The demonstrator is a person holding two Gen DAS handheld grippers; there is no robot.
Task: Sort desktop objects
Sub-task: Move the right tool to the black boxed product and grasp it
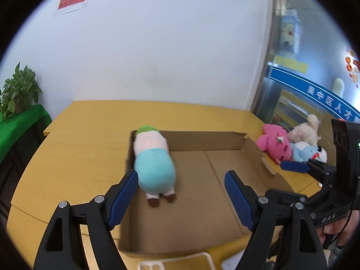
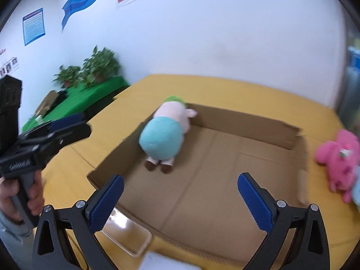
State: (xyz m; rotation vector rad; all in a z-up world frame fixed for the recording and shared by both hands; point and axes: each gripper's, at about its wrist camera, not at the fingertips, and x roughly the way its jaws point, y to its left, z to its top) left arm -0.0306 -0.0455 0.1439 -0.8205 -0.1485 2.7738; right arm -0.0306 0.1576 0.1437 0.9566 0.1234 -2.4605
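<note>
Since the sorting goes into the cardboard box (image 1: 191,202), one pig plush (image 1: 154,164) already lies inside by its left wall. Three plushes wait outside on the table (image 1: 78,157): pink (image 1: 275,145), cream (image 1: 306,130), blue-white (image 1: 309,154). Left gripper (image 1: 181,193) and right gripper (image 2: 180,202) both gape wide, empty.

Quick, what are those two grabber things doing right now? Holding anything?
Left gripper: open, holding nothing, above the cardboard box.
Right gripper: open, holding nothing.

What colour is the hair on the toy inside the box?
Green. The plush toy in the cardboard box has a green top; it shows best in the left wrist view.
</note>
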